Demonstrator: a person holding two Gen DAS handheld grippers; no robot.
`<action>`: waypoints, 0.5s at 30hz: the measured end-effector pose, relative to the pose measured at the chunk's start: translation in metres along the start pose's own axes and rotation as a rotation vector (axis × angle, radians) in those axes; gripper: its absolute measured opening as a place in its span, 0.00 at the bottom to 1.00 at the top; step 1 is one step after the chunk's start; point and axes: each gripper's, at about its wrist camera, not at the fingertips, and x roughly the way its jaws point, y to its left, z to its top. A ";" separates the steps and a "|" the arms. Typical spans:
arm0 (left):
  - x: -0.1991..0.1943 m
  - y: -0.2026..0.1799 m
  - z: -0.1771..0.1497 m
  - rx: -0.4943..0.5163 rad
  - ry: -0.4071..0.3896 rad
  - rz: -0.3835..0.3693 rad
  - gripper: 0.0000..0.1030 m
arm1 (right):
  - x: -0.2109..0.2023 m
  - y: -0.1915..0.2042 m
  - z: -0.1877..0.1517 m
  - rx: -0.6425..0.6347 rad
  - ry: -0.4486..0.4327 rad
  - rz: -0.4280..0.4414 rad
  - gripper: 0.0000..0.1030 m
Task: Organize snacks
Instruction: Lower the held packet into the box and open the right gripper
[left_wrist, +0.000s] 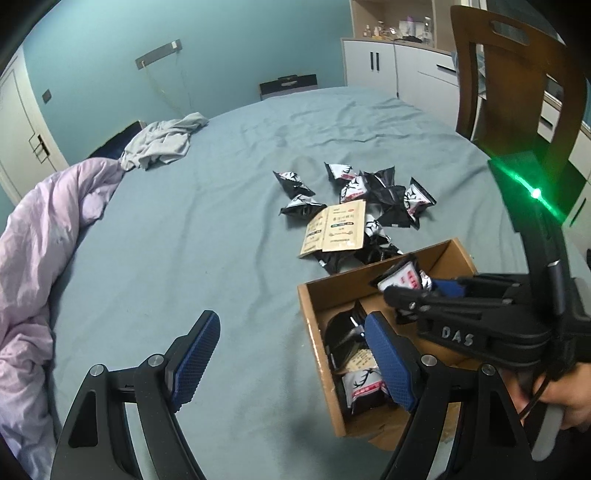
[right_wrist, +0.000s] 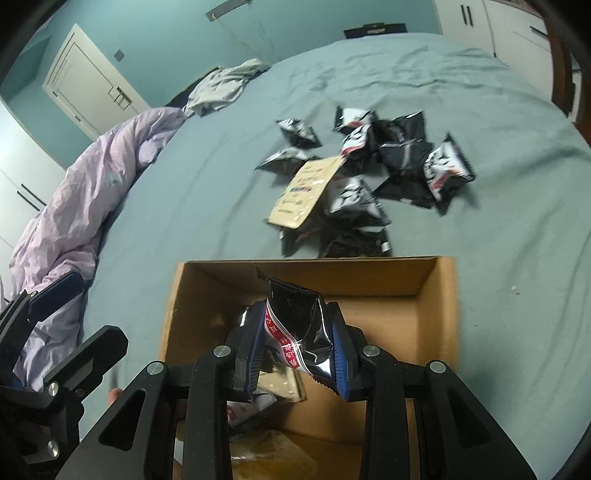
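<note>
A brown cardboard box (left_wrist: 317, 332) (right_wrist: 436, 317) sits on the blue bed sheet with several black-and-white snack packets inside (left_wrist: 364, 384). A pile of the same packets (left_wrist: 384, 192) (right_wrist: 402, 158) and a tan packet (left_wrist: 338, 229) (right_wrist: 303, 188) lie just beyond it. My right gripper (right_wrist: 299, 339) is shut on a black snack packet (right_wrist: 303, 325) and holds it over the box; it also shows in the left wrist view (left_wrist: 413, 288). My left gripper (left_wrist: 291, 358) is open and empty, its right finger over the box's left wall.
A lilac duvet (left_wrist: 40, 240) (right_wrist: 85, 188) is bunched along the bed's left side. A grey garment (left_wrist: 162, 142) (right_wrist: 225, 86) lies at the far left. A wooden chair (left_wrist: 517, 85) stands at the right, white cabinets behind it.
</note>
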 end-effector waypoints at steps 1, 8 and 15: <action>0.001 0.001 0.000 -0.007 0.001 0.002 0.79 | 0.003 0.002 0.000 -0.002 0.004 0.001 0.29; 0.002 0.010 0.000 -0.053 0.003 -0.004 0.79 | 0.007 0.006 -0.004 -0.017 -0.021 -0.004 0.30; 0.001 0.019 -0.006 -0.102 -0.005 -0.045 0.79 | -0.010 -0.002 -0.010 0.038 -0.040 0.033 0.49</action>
